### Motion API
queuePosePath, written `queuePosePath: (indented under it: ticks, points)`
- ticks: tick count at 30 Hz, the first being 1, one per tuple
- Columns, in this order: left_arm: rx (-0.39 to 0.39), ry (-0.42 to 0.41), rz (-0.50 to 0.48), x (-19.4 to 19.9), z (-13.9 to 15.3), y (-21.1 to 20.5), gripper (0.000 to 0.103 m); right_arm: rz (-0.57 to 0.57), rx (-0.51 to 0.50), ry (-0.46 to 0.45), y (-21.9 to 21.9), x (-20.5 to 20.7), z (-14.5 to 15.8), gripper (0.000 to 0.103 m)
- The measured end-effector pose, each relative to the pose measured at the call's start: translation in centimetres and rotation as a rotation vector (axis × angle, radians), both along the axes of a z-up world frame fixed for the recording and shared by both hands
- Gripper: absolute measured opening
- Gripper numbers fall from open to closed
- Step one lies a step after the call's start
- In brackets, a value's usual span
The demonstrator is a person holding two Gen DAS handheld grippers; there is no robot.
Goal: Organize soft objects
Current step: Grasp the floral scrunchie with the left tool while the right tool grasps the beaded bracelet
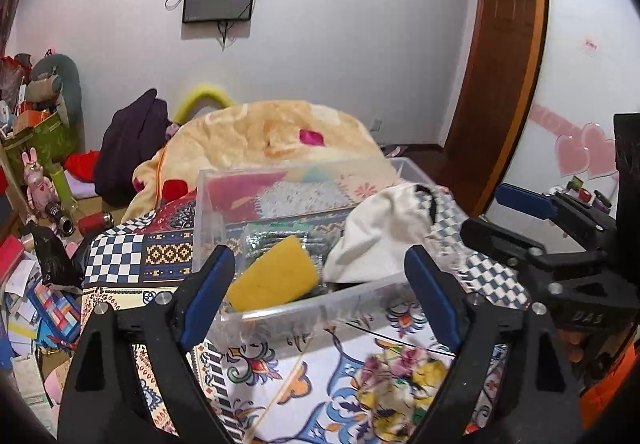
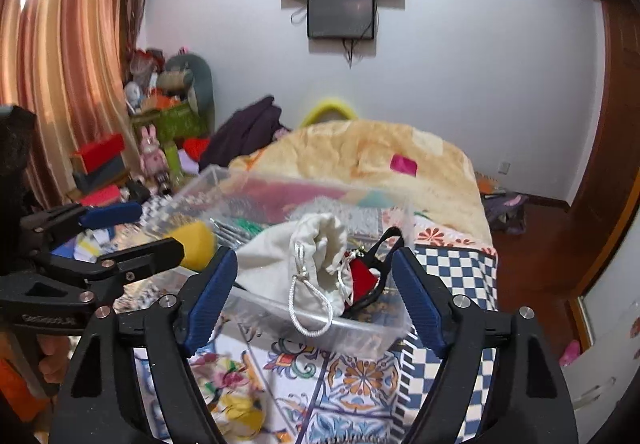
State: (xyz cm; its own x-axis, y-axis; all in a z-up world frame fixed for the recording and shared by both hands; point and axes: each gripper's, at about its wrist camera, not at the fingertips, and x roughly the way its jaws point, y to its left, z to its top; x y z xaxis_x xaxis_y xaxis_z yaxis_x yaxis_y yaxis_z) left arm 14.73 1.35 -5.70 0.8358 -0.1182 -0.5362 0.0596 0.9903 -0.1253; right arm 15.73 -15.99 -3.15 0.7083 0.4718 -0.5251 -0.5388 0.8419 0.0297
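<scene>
A clear plastic bin stands on the patterned bedspread. In it lie a yellow sponge, a white drawstring pouch, a red item with a black strap and a shiny green packet. A floral cloth lies crumpled on the bed in front of the bin. My left gripper is open and empty just before the bin's near wall. My right gripper is open and empty, facing the pouch.
A folded peach blanket lies behind the bin. Cluttered boxes, toys and papers fill the floor at the left. A wooden door stands at the right. Each gripper shows at the edge of the other's view.
</scene>
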Motion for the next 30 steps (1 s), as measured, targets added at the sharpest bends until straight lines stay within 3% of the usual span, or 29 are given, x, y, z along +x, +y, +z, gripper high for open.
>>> queuePosePath:
  ticks: [4,8,16,24,30]
  points:
    - [-0.011,-0.015,-0.021,-1.4,0.6,-0.6,0.090,-0.017,0.023,-0.039,-1.5,-1.6,0.8,0.083]
    - [-0.003,-0.009,-0.035,-2.7,-0.2,-1.6,0.098,-0.043,0.014,-0.033,-2.5,-2.5,0.1,0.083]
    - [0.037,0.064,-0.072,-3.3,-3.4,-4.1,0.098,-0.083,-0.053,0.072,-3.3,-3.2,-4.2,0.083]
    - [0.023,0.182,-0.091,-3.2,-7.7,-5.3,0.098,-0.122,-0.099,0.187,-4.7,-3.3,-8.4,0.083]
    - [0.045,0.213,-0.118,-3.2,-8.9,-6.5,0.098,-0.098,-0.091,0.249,-5.1,-4.3,-10.0,0.082]
